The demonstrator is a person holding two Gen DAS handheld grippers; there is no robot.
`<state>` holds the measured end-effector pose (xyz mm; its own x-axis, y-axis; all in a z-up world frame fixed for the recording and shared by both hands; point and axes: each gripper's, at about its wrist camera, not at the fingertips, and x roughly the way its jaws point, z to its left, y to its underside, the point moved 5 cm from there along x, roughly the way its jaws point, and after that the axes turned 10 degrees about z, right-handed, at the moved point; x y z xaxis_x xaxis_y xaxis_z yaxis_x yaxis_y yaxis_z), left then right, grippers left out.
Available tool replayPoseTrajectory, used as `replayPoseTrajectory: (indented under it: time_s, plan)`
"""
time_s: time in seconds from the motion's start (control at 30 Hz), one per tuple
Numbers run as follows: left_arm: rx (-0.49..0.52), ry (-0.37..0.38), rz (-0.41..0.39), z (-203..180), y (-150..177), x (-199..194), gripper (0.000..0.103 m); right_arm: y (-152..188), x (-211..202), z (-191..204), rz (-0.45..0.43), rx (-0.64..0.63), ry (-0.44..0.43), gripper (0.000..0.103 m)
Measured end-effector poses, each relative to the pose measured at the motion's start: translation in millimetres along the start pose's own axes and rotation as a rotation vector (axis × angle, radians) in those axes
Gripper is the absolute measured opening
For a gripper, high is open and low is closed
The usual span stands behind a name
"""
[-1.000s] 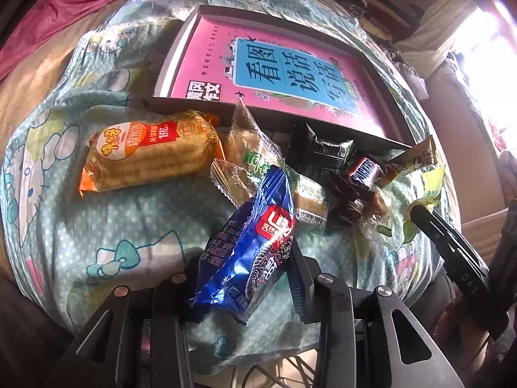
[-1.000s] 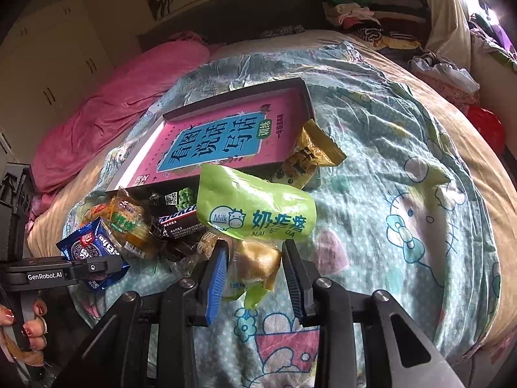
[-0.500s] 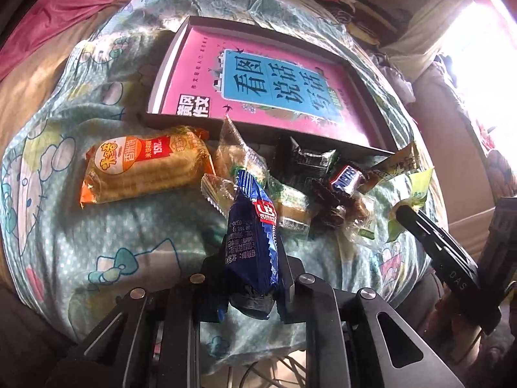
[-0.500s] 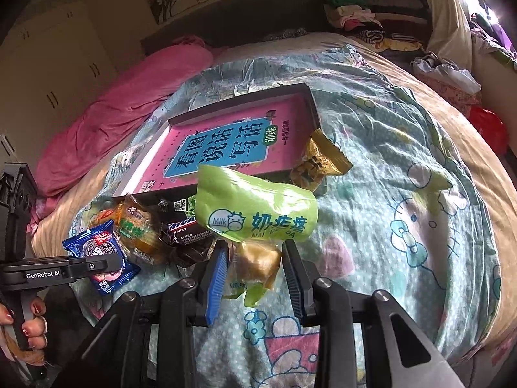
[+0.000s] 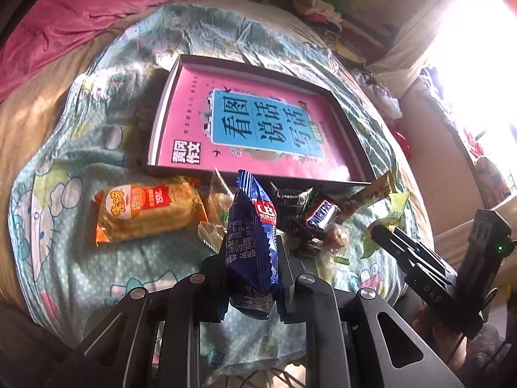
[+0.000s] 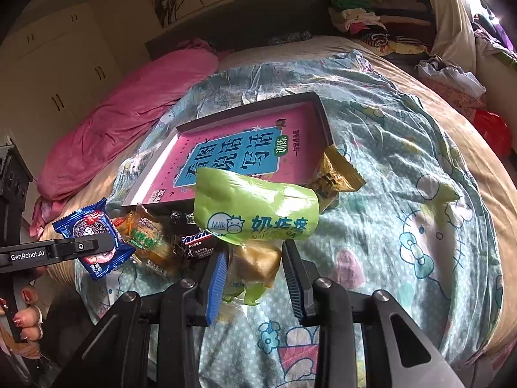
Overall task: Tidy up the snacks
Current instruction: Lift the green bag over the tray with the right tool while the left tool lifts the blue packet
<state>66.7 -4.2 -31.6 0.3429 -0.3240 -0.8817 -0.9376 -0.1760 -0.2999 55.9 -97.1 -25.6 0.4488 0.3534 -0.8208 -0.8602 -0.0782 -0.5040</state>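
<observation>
My left gripper [image 5: 252,253] is shut on a blue cookie packet [image 5: 252,226], which stands on edge above the bed. The right wrist view shows that same packet [image 6: 93,236] held off the quilt at the left. My right gripper [image 6: 253,258] is shut on the lower end of a green milk snack bag [image 6: 255,210], lifted over the quilt. A dark tray [image 5: 163,113] lined with a pink book lies beyond the snacks. An orange biscuit pack [image 5: 148,213], a Snickers bar [image 5: 320,215] and several small wrapped snacks lie in front of the tray.
A gold packet [image 6: 336,177] leans at the tray's near right corner. The cartoon-print quilt [image 6: 420,226] spreads to the right. A pink blanket [image 6: 129,123] lies at the back left, clothes [image 6: 371,22] at the headboard. A hand [image 6: 26,320] grips the left tool's handle.
My left gripper closed on the blue packet, squeezing it upright, and lifted it off the quilt. The right gripper kept still with the green bag.
</observation>
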Motion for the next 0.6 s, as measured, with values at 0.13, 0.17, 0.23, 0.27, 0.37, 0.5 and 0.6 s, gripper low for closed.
replayPoseTrajectory:
  time_s: [0.13, 0.17, 0.23, 0.27, 0.37, 0.5, 0.6]
  plan:
    - [-0.007, -0.004, -0.019, 4.0, -6.9, -4.6, 0.022, -3.3, -1.2, 0.8, -0.007, 0.002, -0.002, 0.035]
    - [-0.011, -0.003, -0.025, 5.4, -9.5, -5.9, 0.022, -5.0, -1.6, 1.1, -0.009, 0.003, -0.004, 0.035]
    - [-0.019, 0.001, -0.036, 8.5, -13.5, -9.3, 0.022, -8.0, -2.5, 1.8, -0.014, 0.004, -0.007, 0.035]
    - [-0.023, 0.0, -0.042, 10.1, -16.7, -10.4, 0.022, -10.1, -2.7, 2.8, -0.016, 0.003, -0.007, 0.035]
    - [-0.035, -0.002, -0.052, 14.1, -23.2, -12.1, 0.022, -16.0, -2.3, 5.3, -0.019, 0.001, -0.011, 0.035]
    - [-0.042, -0.005, -0.054, 17.4, -31.6, -11.5, 0.022, -24.4, -1.5, 8.9, -0.022, -0.001, -0.014, 0.035]
    - [-0.041, -0.01, -0.054, 17.8, -38.3, -10.0, 0.022, -32.8, -0.4, 12.0, -0.023, -0.005, -0.016, 0.035]
